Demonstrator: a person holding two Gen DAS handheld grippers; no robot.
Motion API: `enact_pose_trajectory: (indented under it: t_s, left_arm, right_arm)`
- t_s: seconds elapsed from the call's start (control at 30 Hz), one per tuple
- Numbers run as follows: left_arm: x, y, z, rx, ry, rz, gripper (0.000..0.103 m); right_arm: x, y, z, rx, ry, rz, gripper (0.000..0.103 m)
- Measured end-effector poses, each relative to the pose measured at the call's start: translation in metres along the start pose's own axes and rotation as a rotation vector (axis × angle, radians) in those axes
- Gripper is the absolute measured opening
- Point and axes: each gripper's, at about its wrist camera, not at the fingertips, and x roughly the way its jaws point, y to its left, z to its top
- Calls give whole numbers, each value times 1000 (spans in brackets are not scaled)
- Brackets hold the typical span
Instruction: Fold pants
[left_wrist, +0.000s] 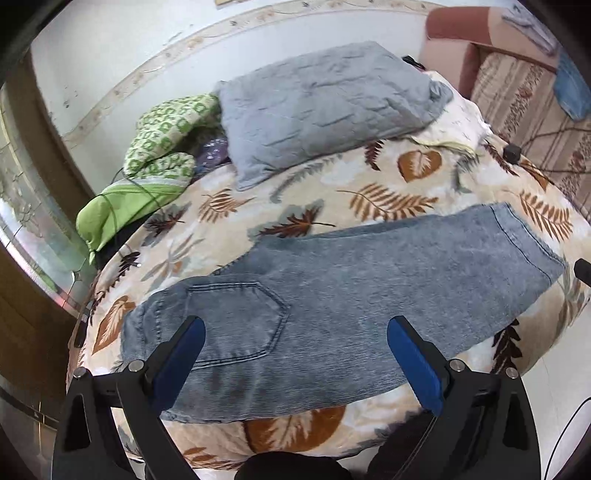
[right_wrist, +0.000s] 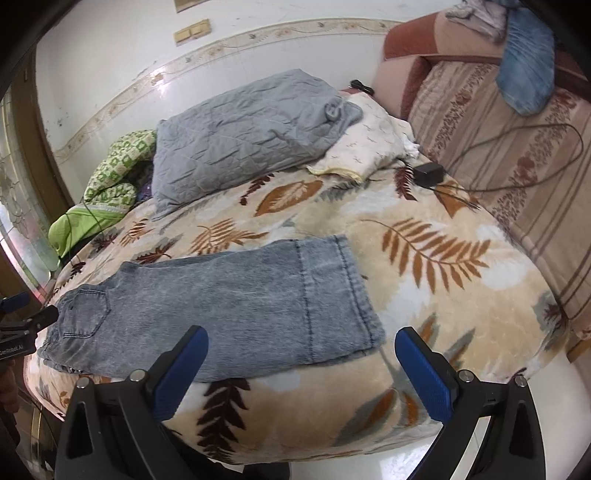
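Jeans (right_wrist: 221, 306) below grey pillow (right_wrist: 243, 140)

Jeans (right_wrist: 221, 299) lie flat across the bed's (right_wrist: 461, 314) near edge; behind them a quilted pillow (right_wrist: 243, 140), a sofa (right_wrist: 498, 129) to the right.

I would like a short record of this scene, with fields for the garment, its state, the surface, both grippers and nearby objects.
garment: grey-blue denim pants
state: lying flat, legs stacked together, back pocket facing up, waist toward the left gripper, hem toward the right gripper
surface: beige leaf-patterned fleece blanket on a bed
left gripper: open, above the waist end, holding nothing
right gripper: open, near the hem end, holding nothing
nearby: grey quilted pillow, green patterned cloth, black charger block
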Motion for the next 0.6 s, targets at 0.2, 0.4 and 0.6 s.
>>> enact_pose_trajectory:
  t_s: [0.2, 0.4, 0.6]
  left_arm:
    - [13, -26, 3, 48, 49, -48, 99]
    - [12, -36, 4, 57, 57, -69, 99]
    - [7, -24, 2, 24, 49, -57, 99]
  right_arm:
    - [3, -14, -5, 21, 19, -8, 102]
    - [5, -9, -5, 16, 28, 17, 102]
    - [7, 24, 0, -30, 28, 51, 102]
